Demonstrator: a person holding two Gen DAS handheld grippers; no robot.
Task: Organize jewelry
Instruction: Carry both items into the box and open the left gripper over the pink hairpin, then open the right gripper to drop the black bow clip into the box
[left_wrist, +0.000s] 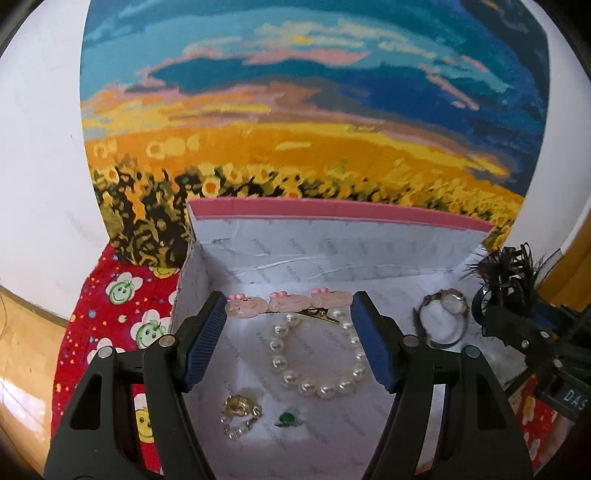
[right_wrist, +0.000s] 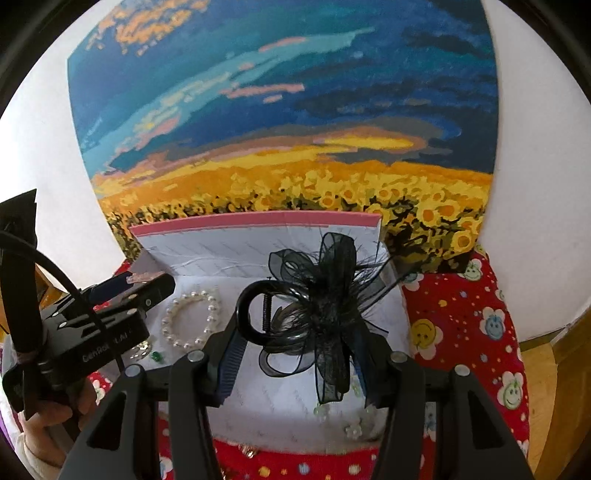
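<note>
An open box (left_wrist: 332, 236) lined with white paper, pink rimmed, holds the jewelry. My left gripper (left_wrist: 288, 306) is shut on the ends of a pink hair clip with three pig faces (left_wrist: 284, 303), held above a pearl bracelet (left_wrist: 314, 354). A gold and pearl brooch (left_wrist: 240, 413), a small green piece (left_wrist: 286, 419) and a wristwatch (left_wrist: 445, 317) lie on the box floor. My right gripper (right_wrist: 299, 332) is shut on a black feathered ribbon hair claw (right_wrist: 317, 306) above the box (right_wrist: 236, 243). The left gripper (right_wrist: 122, 291) and the bracelet (right_wrist: 192, 319) show in the right wrist view.
The box stands on a red cloth with smiley flowers (left_wrist: 122, 321) (right_wrist: 469, 317). A sunflower field painting (left_wrist: 295, 110) leans against the white wall behind it. Small white flower pieces (right_wrist: 351, 428) lie at the box's near edge. The wooden table edge (right_wrist: 539, 369) shows at right.
</note>
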